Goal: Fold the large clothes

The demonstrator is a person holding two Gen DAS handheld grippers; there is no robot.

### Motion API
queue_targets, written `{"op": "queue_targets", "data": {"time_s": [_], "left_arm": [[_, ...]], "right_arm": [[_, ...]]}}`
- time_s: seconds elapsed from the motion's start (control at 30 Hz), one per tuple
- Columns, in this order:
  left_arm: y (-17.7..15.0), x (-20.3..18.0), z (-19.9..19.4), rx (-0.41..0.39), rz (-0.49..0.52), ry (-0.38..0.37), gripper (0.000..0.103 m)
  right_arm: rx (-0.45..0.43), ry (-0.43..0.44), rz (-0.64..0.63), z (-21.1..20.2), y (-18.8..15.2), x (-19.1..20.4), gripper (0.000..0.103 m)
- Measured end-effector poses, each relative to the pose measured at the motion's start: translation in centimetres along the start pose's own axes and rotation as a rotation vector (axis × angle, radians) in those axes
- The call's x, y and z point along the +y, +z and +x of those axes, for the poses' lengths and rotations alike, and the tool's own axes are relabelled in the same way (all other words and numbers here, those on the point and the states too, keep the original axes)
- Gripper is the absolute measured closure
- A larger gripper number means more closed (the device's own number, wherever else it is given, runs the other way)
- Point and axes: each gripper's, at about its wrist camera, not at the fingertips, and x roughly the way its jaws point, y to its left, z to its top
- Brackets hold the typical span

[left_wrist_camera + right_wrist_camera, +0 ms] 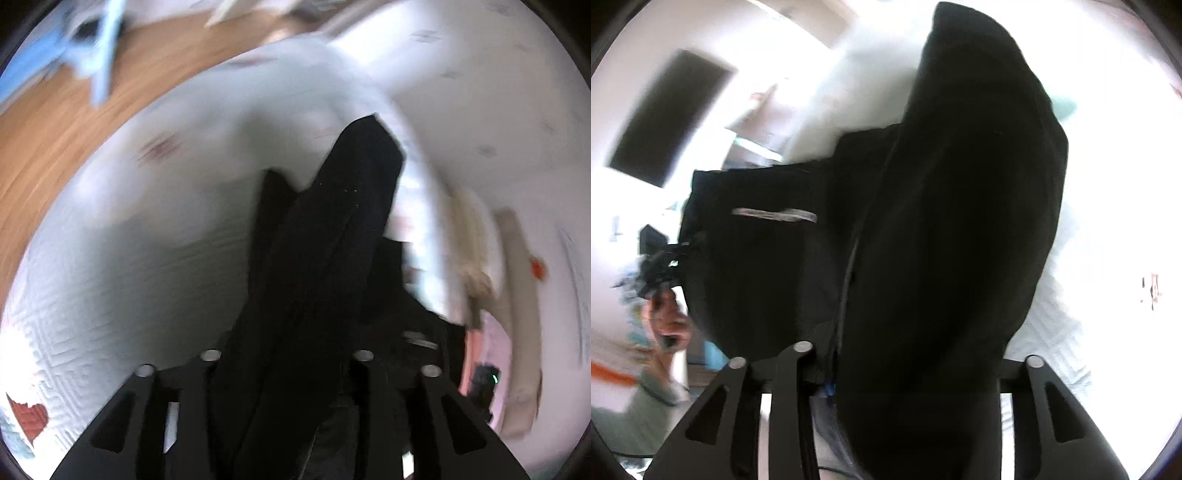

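Seen left to right: wooden floor (55,155) at far left, then a white quilted bedspread (110,288) with stitched geometric ridges, then a black garment (332,240) bunched between the fingers of the left gripper (288,369) and hanging above the bed. In the right wrist view, a bare hand (670,317) at left, the same dark cloth filling the centre, gathered between the fingers of the right gripper (908,369). Both tools apparently clamped on fabric, though pad contact hidden behind the folds. Soft, limp, fairly heavy material by the look of it; likely best taken at hem or waistband corners.
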Motion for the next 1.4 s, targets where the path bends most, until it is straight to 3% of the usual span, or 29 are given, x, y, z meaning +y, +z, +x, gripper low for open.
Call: {"op": "queue_targets", "data": {"time_s": [0.03,0.07,0.17,0.27,0.33,0.37,0.47,0.53,0.6,0.7,0.73,0.8,0.83,0.9,0.97,1.1,1.23,1.33,1.4], "left_arm": [[-0.1,3.0,1.7,0.038,-0.057,-0.002,0.052],[-0.3,4.4,2.4,0.057,-0.083,-0.027,0.035],[-0.9,6.8,1.9,0.047,-0.126,-0.119,0.031],[-0.9,7.2,-0.9,0.024,-0.096,-0.068,0.031],[-0.8,5.7,-3.4,0.012,-0.034,0.029,0.031],[-0.9,4.3,-4.4,0.005,0.018,0.081,0.031],[-1.5,-0.5,-7.4,-0.040,0.172,0.191,0.033],[-2.5,-4.7,-9.2,-0.100,0.297,0.234,0.033],[-3.6,-7.8,-9.3,-0.118,0.372,0.219,0.033],[-5.1,-10.6,-6.3,-0.070,0.430,0.149,0.033],[-5.7,-11.1,-4.4,-0.041,0.438,0.144,0.033],[-7.0,-11.6,-0.5,0.002,0.458,0.182,0.033],[-7.4,-11.3,1.6,0.021,0.456,0.223,0.033],[-7.7,-10.5,4.6,-0.004,0.453,0.316,0.033],[-7.4,-10.3,5.5,-0.039,0.450,0.339,0.031],[-6.9,-10.5,5.3,-0.039,0.433,0.368,0.030],[-8.2,-11.9,0.8,-0.076,0.400,0.334,0.030],[-10.7,-13.6,-4.8,-0.145,0.410,0.326,0.030],[-12.0,-14.8,-7.5,-0.175,0.410,0.350,0.030]], "right_arm": [[-0.001,-0.047,0.037,1.1,-0.4,-1.6,0.041],[-0.007,-0.028,0.103,1.7,-0.8,-3.6,0.030],[-0.034,0.051,0.266,1.3,-1.6,-7.4,0.019],[-0.042,-0.010,0.255,-0.6,-2.2,-7.7,0.018],[-0.040,-0.071,0.249,-2.2,-2.0,-7.9,0.018],[-0.046,-0.143,0.250,-3.2,-1.8,-7.3,0.017],[-0.106,-0.295,0.177,-6.7,-0.9,-3.7,0.017],[-0.164,-0.313,0.107,-8.7,-0.2,0.0,0.017],[-0.190,-0.315,0.023,-9.0,0.6,4.1,0.017],[-0.172,-0.309,-0.090,-4.2,2.7,12.4,0.017],[-0.159,-0.301,-0.111,-2.3,1.6,14.2,0.017],[-0.114,-0.294,-0.140,2.3,3.0,16.1,0.017],[-0.087,-0.315,-0.149,4.4,2.9,14.0,0.018],[0.000,-0.388,-0.161,8.8,2.8,13.6,0.021],[0.071,-0.391,-0.140,13.6,2.5,12.3,0.012],[0.086,-0.362,-0.074,14.7,4.1,11.8,0.005],[0.069,-0.315,-0.086,11.9,3.5,12.4,0.014],[-0.014,-0.249,-0.062,4.9,0.1,12.2,0.013],[-0.019,-0.283,-0.050,1.2,-2.7,12.1,0.006]]}}
